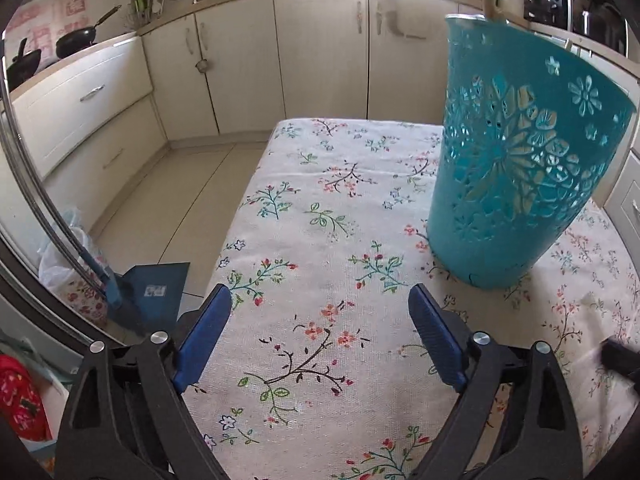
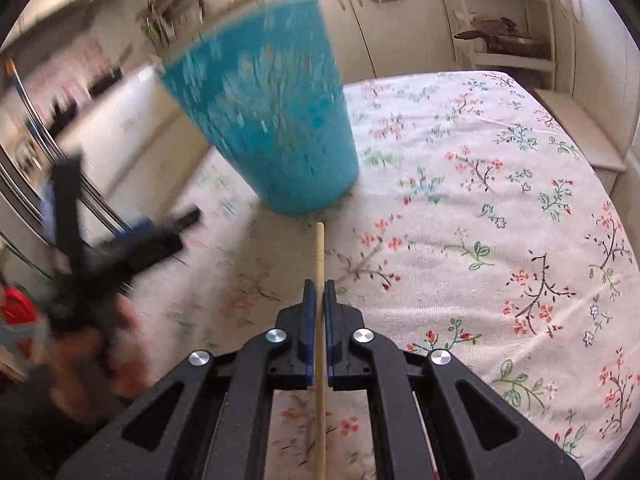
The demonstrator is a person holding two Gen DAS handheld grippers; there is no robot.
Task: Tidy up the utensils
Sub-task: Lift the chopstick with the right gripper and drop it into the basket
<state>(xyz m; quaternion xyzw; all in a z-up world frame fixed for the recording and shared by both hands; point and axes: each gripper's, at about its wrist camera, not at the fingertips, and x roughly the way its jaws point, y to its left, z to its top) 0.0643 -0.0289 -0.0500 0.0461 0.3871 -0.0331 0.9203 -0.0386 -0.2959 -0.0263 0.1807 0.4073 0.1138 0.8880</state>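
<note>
From the left wrist, the left tongs (image 1: 320,312) stand spread wide with nothing between the blue pads (image 1: 202,340), over a floral tablecloth (image 1: 320,208) that covers the worktop. A teal perforated basket (image 1: 516,172) stands upright on the cloth ahead and to the right, well clear of the tongs, with a pale wooden handle (image 1: 489,2) showing above its rim. Beyond the cloth's far edge run cream cabinets (image 1: 280,60) under a counter, with black pans (image 1: 76,42) on the stove at the left and a blue dustpan (image 1: 156,292) on the tiled floor beside the worktop. From the right wrist, the right tongs (image 2: 319,292) are pressed together, pinching a thin wooden stick (image 2: 319,248) that points forward toward the base of the same basket (image 2: 272,120), its tip just short of it. The basket and the left side are blurred; there a hand (image 2: 80,360) holds the other tongs (image 2: 152,236) low near the cloth's edge. An open shelf unit (image 2: 504,24) stands beyond the far corner.
</note>
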